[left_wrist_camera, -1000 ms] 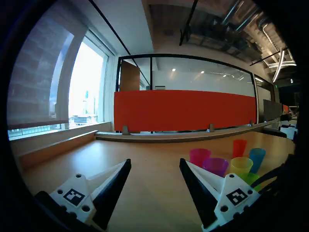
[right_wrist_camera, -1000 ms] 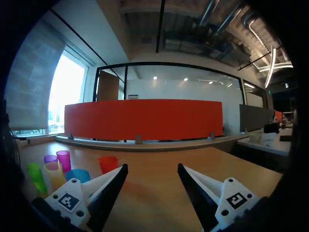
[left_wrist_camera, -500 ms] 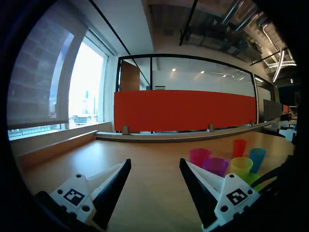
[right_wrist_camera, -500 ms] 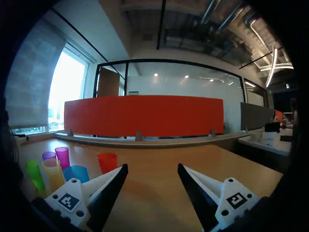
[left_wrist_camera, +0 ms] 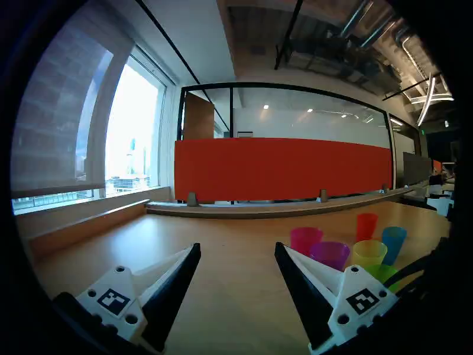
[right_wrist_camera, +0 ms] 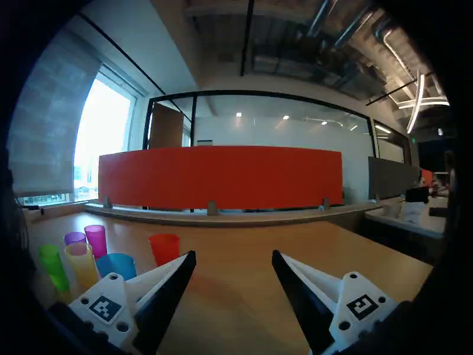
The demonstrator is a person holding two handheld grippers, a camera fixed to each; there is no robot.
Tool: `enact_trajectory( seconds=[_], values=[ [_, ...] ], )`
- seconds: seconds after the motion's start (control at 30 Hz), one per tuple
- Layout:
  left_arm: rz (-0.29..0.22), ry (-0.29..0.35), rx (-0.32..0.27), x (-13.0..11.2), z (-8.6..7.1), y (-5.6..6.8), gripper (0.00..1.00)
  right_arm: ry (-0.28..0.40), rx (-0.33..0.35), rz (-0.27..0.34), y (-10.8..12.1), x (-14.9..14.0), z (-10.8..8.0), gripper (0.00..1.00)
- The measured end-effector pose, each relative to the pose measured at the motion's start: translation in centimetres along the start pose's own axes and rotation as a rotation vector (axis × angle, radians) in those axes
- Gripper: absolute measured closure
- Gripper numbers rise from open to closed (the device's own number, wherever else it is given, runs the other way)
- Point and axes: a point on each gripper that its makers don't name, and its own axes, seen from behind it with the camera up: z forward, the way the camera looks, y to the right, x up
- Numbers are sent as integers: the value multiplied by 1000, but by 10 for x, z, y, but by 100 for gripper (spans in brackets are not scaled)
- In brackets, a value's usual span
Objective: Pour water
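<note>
Several coloured plastic cups stand on a wooden table (left_wrist_camera: 236, 236). In the left gripper view they sit to the right: a pink cup (left_wrist_camera: 305, 239), a purple cup (left_wrist_camera: 330, 254), a yellow cup (left_wrist_camera: 369, 253), a red cup (left_wrist_camera: 366, 226), a blue cup (left_wrist_camera: 394, 244) and a green cup (left_wrist_camera: 384, 273). My left gripper (left_wrist_camera: 236, 251) is open, low over the table, left of them. In the right gripper view a red cup (right_wrist_camera: 164, 248), a blue cup (right_wrist_camera: 116, 265), a yellow cup (right_wrist_camera: 83, 265), a green cup (right_wrist_camera: 53, 267) and two purple-pink cups (right_wrist_camera: 96, 239) stand at left. My right gripper (right_wrist_camera: 233, 257) is open and holds nothing.
A long red partition (left_wrist_camera: 282, 168) on a wooden ledge closes the table's far side, with glass walls behind. Bright windows (left_wrist_camera: 133, 136) line the left. A neighbouring desk (right_wrist_camera: 408, 219) with objects lies at the right. A dark cable (left_wrist_camera: 423, 266) crosses at the right edge in the left gripper view.
The right gripper view tilted slightly, so the cups and partition sit a little higher than one second ago. The left gripper view is unchanged.
</note>
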Motion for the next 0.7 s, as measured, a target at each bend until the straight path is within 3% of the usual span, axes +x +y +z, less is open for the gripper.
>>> enact_trajectory(
  seconds=[0.7],
  values=[
    [0,0,1,0,-1,-1,7,-1,0,1,0,-1,0,0]
  ],
)
